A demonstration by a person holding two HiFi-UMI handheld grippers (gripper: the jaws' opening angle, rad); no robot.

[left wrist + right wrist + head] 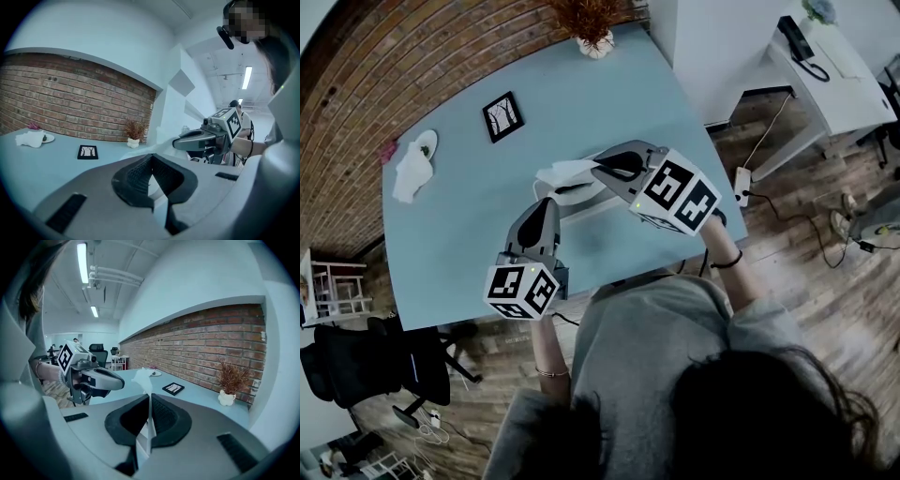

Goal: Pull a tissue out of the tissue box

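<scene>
My right gripper (598, 170) is shut on a white tissue (566, 172), which spreads out to the left of its tips above the blue table (459, 244). In the right gripper view the tissue (143, 378) runs as a thin strip between the pads and flares above them. The white tissue box (600, 205) lies just below, mostly hidden by the right gripper. My left gripper (546, 203) points at the box's left end, its jaws closed tip to tip with nothing clearly between them. Each gripper shows in the other's view: right gripper (176, 143), left gripper (123, 383).
A small black picture frame (502, 116) lies at the table's middle back. A dried plant in a white vase (594, 41) stands at the far edge. A plate (426, 142) and a crumpled tissue (412, 172) sit at the left. A white desk (825, 75) stands beyond the right edge.
</scene>
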